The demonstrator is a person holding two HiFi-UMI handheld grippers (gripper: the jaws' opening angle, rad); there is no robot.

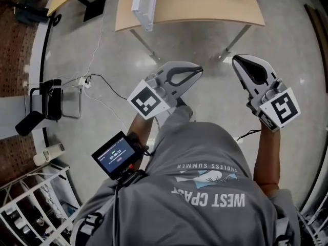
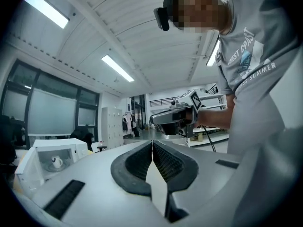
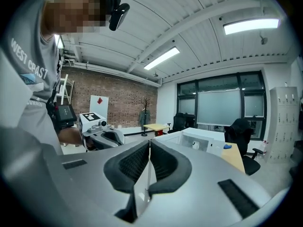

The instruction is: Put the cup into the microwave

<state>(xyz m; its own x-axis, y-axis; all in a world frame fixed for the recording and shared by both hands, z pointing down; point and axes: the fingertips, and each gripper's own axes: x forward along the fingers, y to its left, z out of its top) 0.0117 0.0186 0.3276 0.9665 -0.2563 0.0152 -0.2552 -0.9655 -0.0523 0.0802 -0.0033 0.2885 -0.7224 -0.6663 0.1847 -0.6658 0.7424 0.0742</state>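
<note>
A white microwave (image 2: 49, 156) stands on the wooden table (image 1: 215, 9) with its door (image 2: 24, 168) swung open. A small white cup (image 2: 57, 162) sits inside the cavity, and it shows as a small white cup (image 3: 193, 144) in the right gripper view too. Both grippers hang in the air over the floor, well short of the table. My left gripper (image 1: 199, 69) is shut with nothing between its pads (image 2: 163, 160). My right gripper (image 1: 236, 59) is shut and empty as well. Each gripper view shows the other gripper alongside.
Cables and a power strip (image 1: 84, 81) lie on the floor to the left. Beyond them are a black metal frame (image 1: 48, 101) and a white wire rack (image 1: 28, 201). A small screen (image 1: 117, 155) is strapped at the person's left arm. An office chair (image 3: 244, 136) stands by the table.
</note>
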